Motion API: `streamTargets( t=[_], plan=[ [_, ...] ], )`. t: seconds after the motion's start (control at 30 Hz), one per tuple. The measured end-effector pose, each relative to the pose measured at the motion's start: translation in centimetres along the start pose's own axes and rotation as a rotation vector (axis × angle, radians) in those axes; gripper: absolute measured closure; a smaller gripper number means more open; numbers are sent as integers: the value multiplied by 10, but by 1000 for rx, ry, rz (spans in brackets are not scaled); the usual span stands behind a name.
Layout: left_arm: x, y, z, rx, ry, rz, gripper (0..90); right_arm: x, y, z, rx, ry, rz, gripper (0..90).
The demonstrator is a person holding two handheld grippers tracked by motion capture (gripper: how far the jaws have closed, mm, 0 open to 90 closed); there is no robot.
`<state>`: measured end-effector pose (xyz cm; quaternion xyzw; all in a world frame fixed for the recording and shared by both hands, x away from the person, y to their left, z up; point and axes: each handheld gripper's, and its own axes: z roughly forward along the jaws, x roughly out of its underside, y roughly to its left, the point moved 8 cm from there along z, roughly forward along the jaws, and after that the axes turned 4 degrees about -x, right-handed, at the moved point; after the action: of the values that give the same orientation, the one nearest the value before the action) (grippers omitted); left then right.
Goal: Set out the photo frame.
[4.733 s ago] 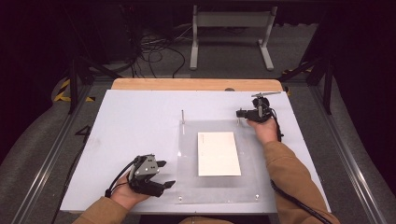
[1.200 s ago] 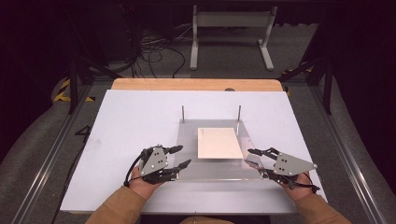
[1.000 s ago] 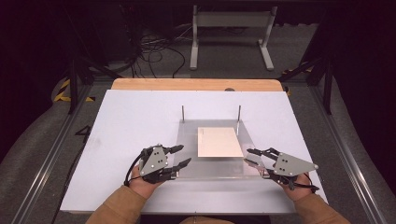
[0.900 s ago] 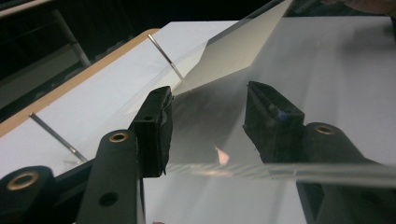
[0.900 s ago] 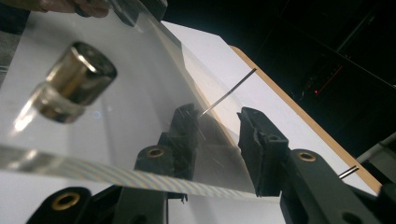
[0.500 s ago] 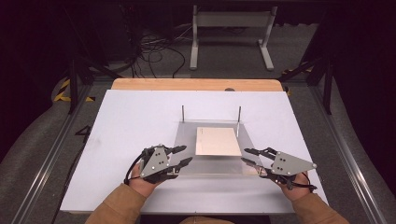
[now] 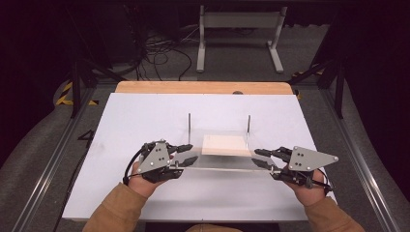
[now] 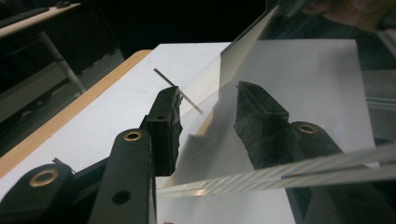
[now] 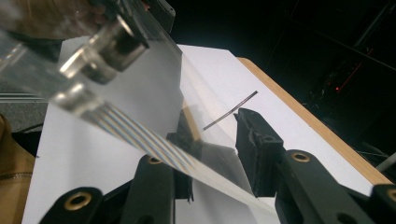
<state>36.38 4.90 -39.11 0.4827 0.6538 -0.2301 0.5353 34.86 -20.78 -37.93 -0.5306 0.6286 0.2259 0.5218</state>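
step: both hands lifting the clear acrylic frame (image 7: 220, 162) by its near corners | left gripper (image 7: 189, 154) pinching left edge, jaws just closing | right gripper (image 7: 260, 158) pinching right edge | frame tilting above white table (image 7: 145, 111), pale sheet (image 7: 226, 145) inside | next: level, even raise

You have a clear acrylic plate (image 7: 220, 162) raised at its near edge and tilted, its far edge down toward the white table. A pale rectangular sheet (image 7: 225, 144) lies flat under or within it, seen through the plastic. Two thin metal rods (image 7: 189, 124) stand upright at its far corners.
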Motion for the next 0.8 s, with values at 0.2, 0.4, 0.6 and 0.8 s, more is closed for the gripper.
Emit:
streamTargets(
  t=[0.2,0.4,0.6,0.8],
  plan=[
    [-8,10,2,-7,-31,-34,564,-7,-11,0,-16,-15,26,664],
    [-15,25,2,-47,-76,-109,485,-16,-25,0,-4,-26,35,664],
    [-2,42,-4,-139,-44,-125,376,-25,-41,1,18,-45,44,655],
    [21,46,-10,-150,-14,-197,364,-31,-57,3,48,-76,65,638]
  ],
)
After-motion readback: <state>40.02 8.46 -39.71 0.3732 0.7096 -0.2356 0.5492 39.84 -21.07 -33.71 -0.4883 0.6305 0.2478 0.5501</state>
